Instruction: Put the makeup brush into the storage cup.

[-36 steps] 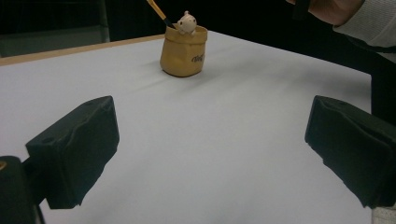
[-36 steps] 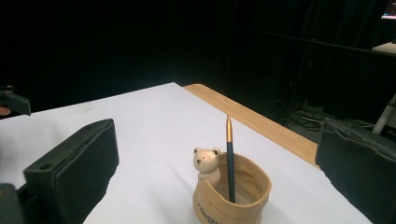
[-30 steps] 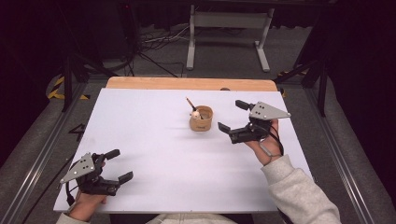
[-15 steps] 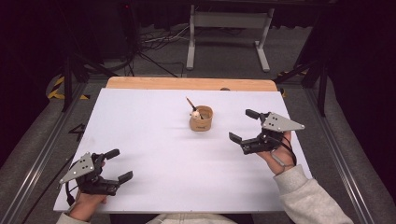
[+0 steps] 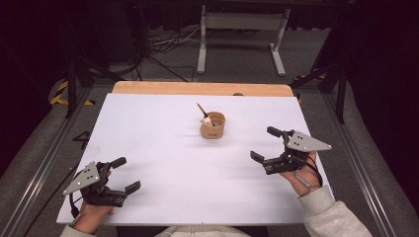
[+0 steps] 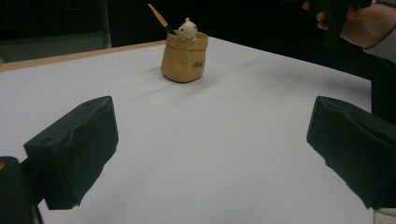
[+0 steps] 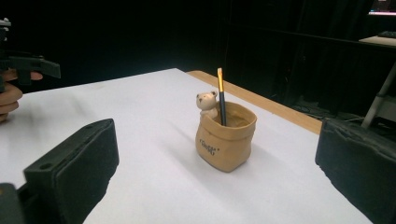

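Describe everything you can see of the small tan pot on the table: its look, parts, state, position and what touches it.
The pot is a small tan holder shaped like a soft sack, seemingly ceramic, with a wavy rolled rim and dark lettering on its side. A pale bear figure peeks over the rim. One brush with a dark handle and yellowish tip leans inside. It stands upright on the white table, toward the far middle. Neither gripper touches it.

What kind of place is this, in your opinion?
Probably a lab or recording studio: a white table amid dark curtains, loose cables on the floor, and a person holding a gripper in each hand.
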A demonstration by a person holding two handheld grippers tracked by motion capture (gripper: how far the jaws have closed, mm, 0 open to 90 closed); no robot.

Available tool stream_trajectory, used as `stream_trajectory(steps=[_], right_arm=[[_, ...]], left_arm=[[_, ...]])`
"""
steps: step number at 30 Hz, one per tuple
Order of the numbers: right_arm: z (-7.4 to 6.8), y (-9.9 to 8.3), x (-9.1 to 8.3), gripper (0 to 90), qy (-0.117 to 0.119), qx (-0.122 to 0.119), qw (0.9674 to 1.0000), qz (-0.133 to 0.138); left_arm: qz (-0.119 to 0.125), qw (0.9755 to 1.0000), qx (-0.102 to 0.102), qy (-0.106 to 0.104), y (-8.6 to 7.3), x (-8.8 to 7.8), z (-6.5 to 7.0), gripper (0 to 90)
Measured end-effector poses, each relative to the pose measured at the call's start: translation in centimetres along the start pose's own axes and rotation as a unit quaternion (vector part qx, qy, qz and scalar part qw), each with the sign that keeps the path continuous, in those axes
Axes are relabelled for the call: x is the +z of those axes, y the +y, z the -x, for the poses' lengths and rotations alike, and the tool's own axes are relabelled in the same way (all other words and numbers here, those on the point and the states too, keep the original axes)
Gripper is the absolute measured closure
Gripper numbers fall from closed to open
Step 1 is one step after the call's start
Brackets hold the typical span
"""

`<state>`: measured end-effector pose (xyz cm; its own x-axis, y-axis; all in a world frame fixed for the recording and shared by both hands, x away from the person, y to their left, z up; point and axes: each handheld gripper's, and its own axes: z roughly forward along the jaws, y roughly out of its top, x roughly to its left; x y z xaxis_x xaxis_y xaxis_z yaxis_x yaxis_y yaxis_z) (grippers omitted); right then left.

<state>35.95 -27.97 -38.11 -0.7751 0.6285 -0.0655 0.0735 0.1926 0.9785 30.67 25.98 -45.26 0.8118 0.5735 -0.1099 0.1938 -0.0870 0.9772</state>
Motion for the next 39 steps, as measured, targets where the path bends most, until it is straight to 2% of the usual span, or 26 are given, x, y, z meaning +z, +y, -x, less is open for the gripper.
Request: stream_trajectory(steps=[10,15,23,34,39], right_arm=[[-0.3,-2.2,-0.6,0.0,0.002,0.006,0.9999,-0.008],[-0.4,-3.5,-0.6,0.0,0.002,0.02,0.9998,-0.002],[-0.6,-5.0,-0.5,0.0,-0.002,0.024,0.9997,-0.004],[-0.9,-6.2,-0.1,0.0,0.001,0.031,0.9994,-0.015],[-1.0,-6.5,0.1,0.0,0.004,0.038,0.9991,-0.02]], left_arm=[[0.002,1.0,0.008,0.001,0.0,0.1,0.0,2.8],[0.005,1.0,0.005,0.003,0.0,0.1,0.0,2.3],[0.006,1.0,-0.004,0.004,0.0,0.2,-0.1,1.5],[0.013,0.9999,-0.004,0.004,-0.1,0.1,-0.5,1.4],[0.017,0.9997,-0.016,0.001,-0.3,0.1,-0.7,1.5]])
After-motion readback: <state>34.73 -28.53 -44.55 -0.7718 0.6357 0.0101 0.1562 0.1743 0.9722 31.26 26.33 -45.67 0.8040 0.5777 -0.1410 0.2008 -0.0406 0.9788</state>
